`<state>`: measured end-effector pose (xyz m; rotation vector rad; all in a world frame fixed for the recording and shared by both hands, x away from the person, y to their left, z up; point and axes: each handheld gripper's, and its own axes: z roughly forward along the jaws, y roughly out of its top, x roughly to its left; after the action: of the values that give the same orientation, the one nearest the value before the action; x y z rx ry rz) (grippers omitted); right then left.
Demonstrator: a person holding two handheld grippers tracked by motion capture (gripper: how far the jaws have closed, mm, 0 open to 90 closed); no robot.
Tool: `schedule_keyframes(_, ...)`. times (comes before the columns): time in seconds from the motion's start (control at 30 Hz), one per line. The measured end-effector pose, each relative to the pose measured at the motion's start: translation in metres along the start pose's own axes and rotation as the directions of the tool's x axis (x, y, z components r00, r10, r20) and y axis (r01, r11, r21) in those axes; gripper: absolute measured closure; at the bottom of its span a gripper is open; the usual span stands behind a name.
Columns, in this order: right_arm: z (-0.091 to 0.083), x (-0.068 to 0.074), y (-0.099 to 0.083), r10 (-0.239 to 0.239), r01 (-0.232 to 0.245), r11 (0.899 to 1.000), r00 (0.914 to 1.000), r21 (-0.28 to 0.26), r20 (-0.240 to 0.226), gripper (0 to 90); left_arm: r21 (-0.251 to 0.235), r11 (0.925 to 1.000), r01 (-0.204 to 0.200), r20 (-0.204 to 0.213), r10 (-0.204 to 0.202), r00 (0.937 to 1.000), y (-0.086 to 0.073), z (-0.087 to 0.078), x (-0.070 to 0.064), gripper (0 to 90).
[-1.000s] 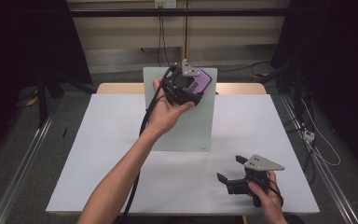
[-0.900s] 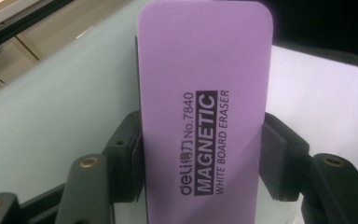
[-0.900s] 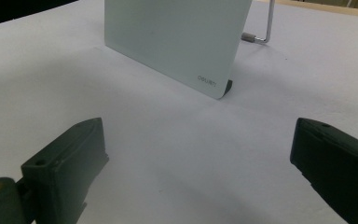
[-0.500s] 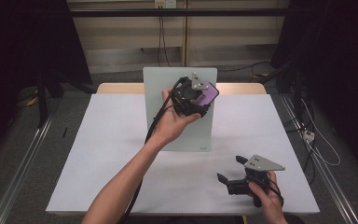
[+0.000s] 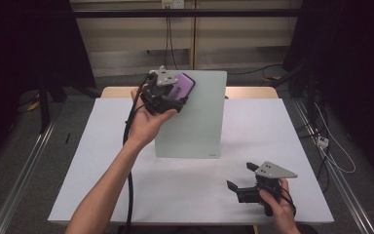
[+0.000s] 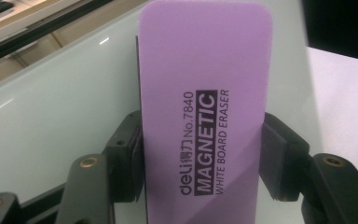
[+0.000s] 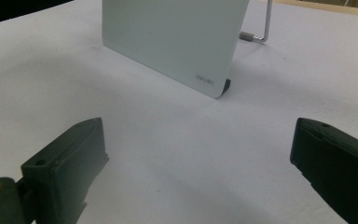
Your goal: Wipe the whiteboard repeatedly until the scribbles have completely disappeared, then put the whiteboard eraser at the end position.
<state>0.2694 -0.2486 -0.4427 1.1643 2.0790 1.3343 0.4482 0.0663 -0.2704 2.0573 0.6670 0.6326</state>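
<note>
Eraser (image 5: 181,86) leftward across whiteboard (image 5: 199,122) (gripper-clamped)

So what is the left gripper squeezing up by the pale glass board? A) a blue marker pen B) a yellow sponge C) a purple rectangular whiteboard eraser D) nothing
C: the left gripper has both black jaws pressed on the sides of a purple rectangular whiteboard eraser, held against the upright pale glass board.

A white-covered table (image 5: 102,161) is seen; a whiteboard (image 5: 197,122) is stood on it near the far edge, midway.
</note>
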Motion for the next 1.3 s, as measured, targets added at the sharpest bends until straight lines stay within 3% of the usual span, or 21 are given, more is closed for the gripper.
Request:
schedule_keyframes(0.2, 0.001, 0.0, 0.0, 0.003, -0.003, 1.0, 1.0, 0.002, 0.006, 3.2, -0.024, 0.9995, 0.017, -0.008, -0.018, 0.9998, -0.023, -0.011, 0.013, 41.2)
schedule_keyframes(0.3, 0.002, -0.001, 0.001, 0.011, -0.011, 1.0, 0.9999, -0.001, 0.011, 3.2, -0.049, 0.9979, 0.042, 0.015, -0.042, 0.999, -0.032, -0.018, 0.018, 41.2)
schedule_keyframes(0.43, 0.005, -0.002, 0.002, 0.022, -0.022, 1.0, 0.9995, -0.002, 0.022, 3.3, -0.056, 0.9981, 0.027, 0.027, -0.026, 0.9993, -0.04, -0.025, 0.018, 41.2)
schedule_keyframes(0.87, 0.001, -0.001, 0.0, 0.011, -0.011, 1.0, 0.9998, -0.002, 0.016, 3.3, -0.063, 0.9939, 0.091, 0.091, -0.085, 0.9922, -0.059, -0.036, 0.008, 41.1)
schedule_keyframes(1.3, 0.001, -0.001, 0.0, 0.008, -0.008, 1.0, 0.9998, -0.003, 0.017, 3.2, -0.04, 0.9944, 0.098, 0.13, -0.092, 0.9872, -0.078, -0.047, 0.003, 41.0)
